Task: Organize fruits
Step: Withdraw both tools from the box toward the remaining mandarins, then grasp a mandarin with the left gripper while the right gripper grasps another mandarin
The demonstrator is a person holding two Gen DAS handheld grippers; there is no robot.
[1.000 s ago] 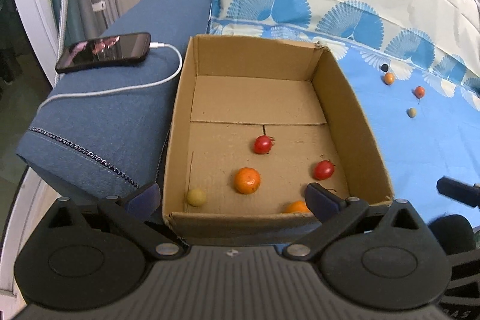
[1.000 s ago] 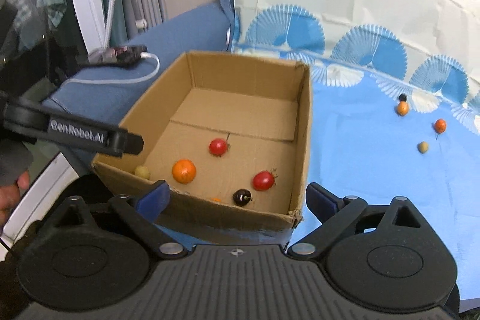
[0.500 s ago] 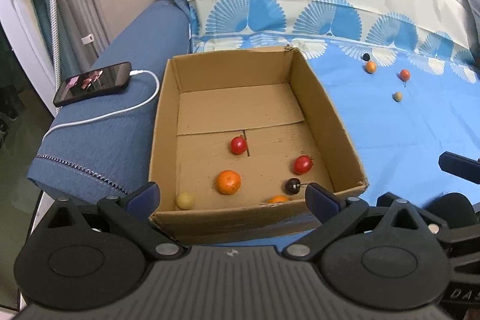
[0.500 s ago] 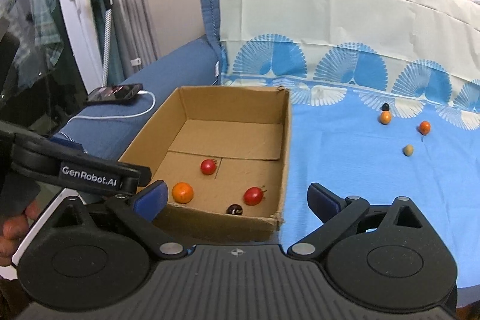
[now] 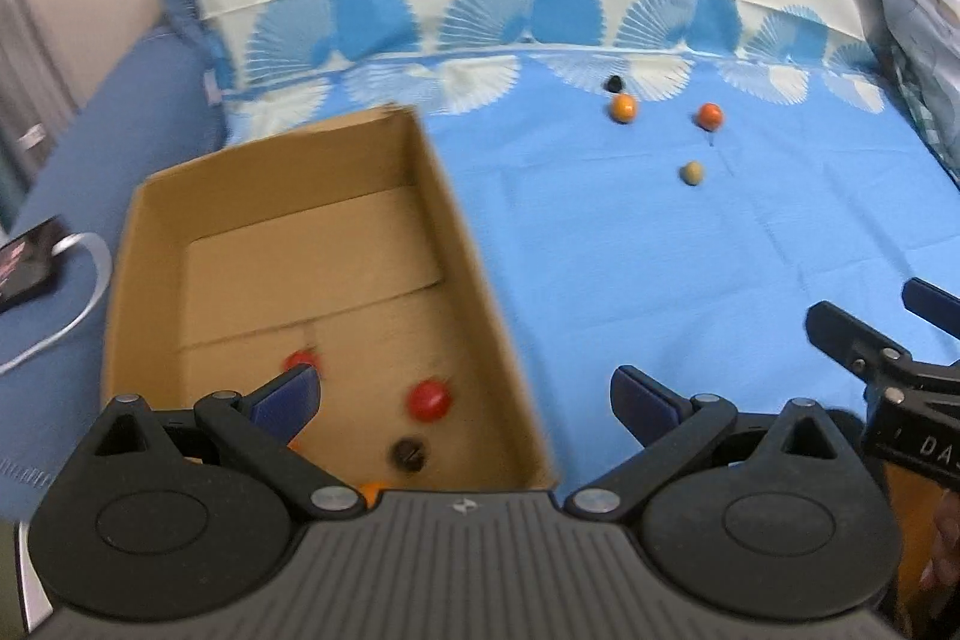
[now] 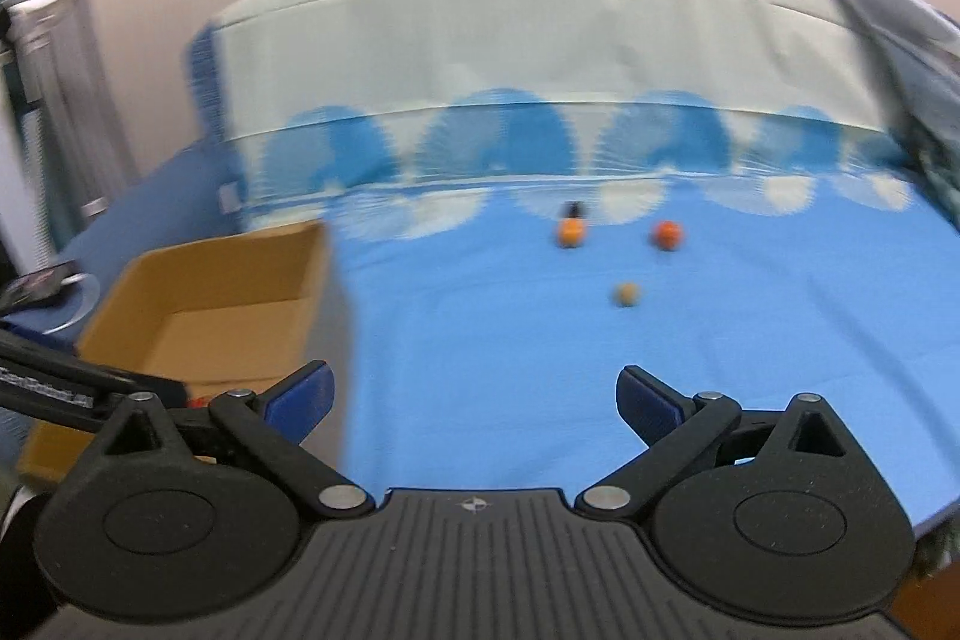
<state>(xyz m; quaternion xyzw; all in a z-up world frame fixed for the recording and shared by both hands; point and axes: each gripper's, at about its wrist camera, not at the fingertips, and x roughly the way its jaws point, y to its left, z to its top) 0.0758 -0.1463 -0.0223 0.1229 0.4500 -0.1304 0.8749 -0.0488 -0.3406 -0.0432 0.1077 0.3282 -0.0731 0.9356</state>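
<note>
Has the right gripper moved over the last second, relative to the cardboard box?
Yes. The right gripper has swung right, away from the cardboard box, which now sits at the view's left edge. Its open jaws face the loose fruits on the blue cloth.

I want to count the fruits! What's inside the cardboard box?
Inside the box: two red fruits, a dark one and an orange sliver. The left gripper covers the near corner, so more may hide there.

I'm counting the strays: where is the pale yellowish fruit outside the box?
In both wrist views the pale yellowish fruit lies on the blue cloth, right of the cardboard box, nearer than the orange fruit and red-orange fruit.
</note>
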